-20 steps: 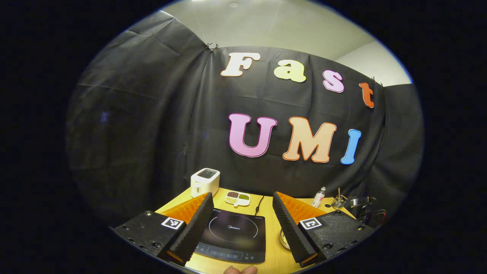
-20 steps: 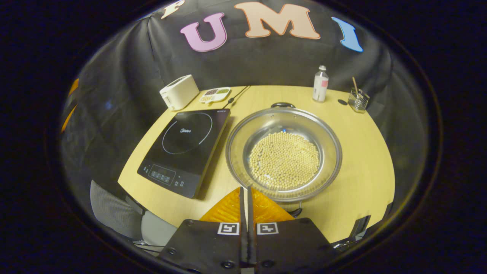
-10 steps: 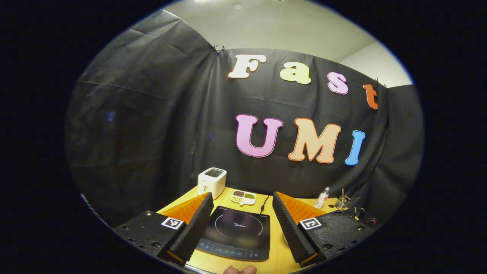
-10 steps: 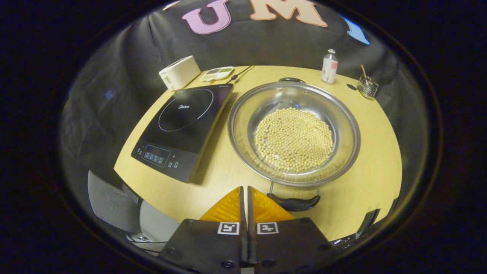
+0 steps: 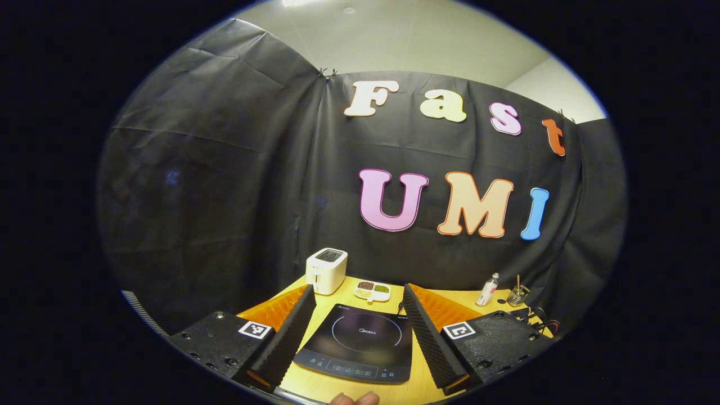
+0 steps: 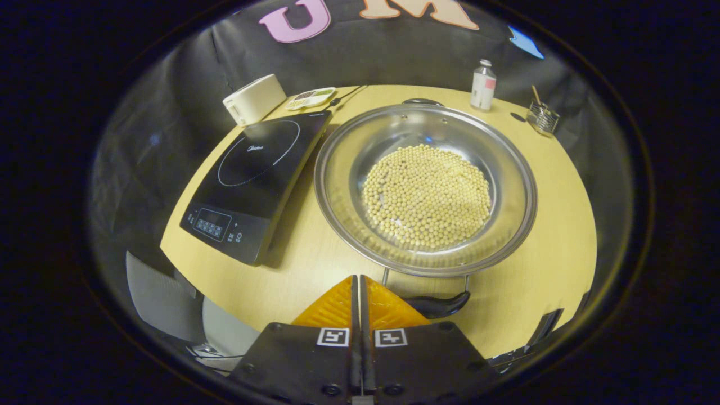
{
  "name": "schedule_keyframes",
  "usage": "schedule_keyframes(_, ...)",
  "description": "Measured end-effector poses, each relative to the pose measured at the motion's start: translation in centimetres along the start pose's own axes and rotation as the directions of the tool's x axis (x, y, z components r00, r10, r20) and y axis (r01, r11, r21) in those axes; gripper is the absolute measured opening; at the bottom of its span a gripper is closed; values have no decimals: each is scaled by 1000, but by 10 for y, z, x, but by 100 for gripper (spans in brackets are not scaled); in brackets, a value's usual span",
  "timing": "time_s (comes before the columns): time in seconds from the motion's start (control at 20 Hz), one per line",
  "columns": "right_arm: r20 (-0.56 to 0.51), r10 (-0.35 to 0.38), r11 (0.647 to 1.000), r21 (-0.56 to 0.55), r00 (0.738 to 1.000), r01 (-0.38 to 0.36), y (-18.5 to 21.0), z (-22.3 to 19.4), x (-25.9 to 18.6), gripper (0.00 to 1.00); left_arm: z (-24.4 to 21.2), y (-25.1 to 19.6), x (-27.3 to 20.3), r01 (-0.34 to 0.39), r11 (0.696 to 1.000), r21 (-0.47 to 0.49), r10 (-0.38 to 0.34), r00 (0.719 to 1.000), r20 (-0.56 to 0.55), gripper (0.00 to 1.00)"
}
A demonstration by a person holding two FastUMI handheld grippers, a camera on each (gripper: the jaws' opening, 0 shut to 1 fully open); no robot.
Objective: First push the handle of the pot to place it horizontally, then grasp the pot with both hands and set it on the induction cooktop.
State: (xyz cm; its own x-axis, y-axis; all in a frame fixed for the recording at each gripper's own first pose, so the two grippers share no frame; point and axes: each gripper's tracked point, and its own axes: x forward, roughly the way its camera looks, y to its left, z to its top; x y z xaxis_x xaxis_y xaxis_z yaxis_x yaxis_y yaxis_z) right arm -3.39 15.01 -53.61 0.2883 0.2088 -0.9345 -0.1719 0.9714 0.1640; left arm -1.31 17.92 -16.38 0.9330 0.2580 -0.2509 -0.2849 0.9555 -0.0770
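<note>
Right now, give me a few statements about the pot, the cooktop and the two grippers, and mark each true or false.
1. The pot holds pale round beans. True.
2. The pot sits on the cooktop. False: it stands on the table beside it.
3. The right gripper is shut and empty. True.
4. The left gripper is clamped on a pot handle. False: it is open, holding nothing.
5. A white toaster stands behind the cooktop. True.
</note>
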Motion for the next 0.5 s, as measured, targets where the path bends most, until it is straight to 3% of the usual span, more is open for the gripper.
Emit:
schedule_keyframes(0.05, -3, -7, 1000, 2, 1000, 7, -6, 1, 0, 2, 0, -1, 1, 1, 1000, -1, -1, 1000, -2, 95)
schedule_keyframes(0.1, -4, -15, 1000, 0, 1000, 15, -12, 2, -1, 6, -2, -3, 3, 2, 1000, -4, -2, 1000, -5, 95)
schedule_keyframes(0.15, -3, -22, 1000, 0, 1000, 22, -18, 3, -3, 3, -2, -5, 5, 3, 1000, -8, -3, 1000, -6, 91)
schedule_keyframes(0.35, -8, -49, 998, 35, 999, 49, -44, 3, -9, 3, -6, -20, 12, 28, 1000, -11, -28, 1000, -13, 91)
schedule_keyframes(0.4, -10, -54, 997, 47, 998, 55, -52, 3, -9, 0, -5, -25, 15, 34, 999, -6, -34, 999, -13, 95)
schedule_keyframes(0.45, -9, -58, 996, 60, 998, 59, -58, 4, -10, 6, -3, -29, 16, 39, 999, 2, -39, 999, -12, 95)
schedule_keyframes(0.5, -7, -60, 996, 71, 998, 60, -65, 6, -10, 6, -2, -33, 16, 46, 999, 12, -46, 999, -11, 95)
